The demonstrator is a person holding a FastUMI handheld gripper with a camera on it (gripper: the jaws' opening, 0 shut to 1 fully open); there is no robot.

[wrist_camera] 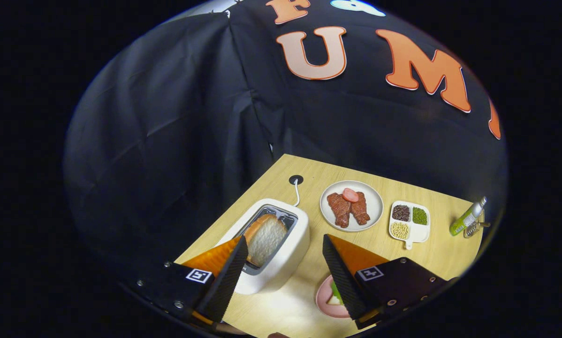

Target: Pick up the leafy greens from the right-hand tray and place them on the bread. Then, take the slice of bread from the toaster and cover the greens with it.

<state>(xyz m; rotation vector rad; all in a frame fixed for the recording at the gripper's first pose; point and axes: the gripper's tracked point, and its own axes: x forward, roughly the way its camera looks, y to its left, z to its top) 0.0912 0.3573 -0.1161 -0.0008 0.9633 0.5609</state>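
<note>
Jaws (285, 256) apart above the toaster (274, 249); we centre them on the bread (265, 238), descend straight, then clamp; greens (336, 291) seemingly already on the plate (325, 300)

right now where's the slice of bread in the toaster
In the gripper view, the pale slice of bread stands in the slot of the white toaster on the wooden table, just ahead of the open tongs, left of the white plate of meat.

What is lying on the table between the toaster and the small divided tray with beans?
In the gripper view, a white plate with meat pieces lies between the toaster and the divided tray. The gripper is open.
</note>
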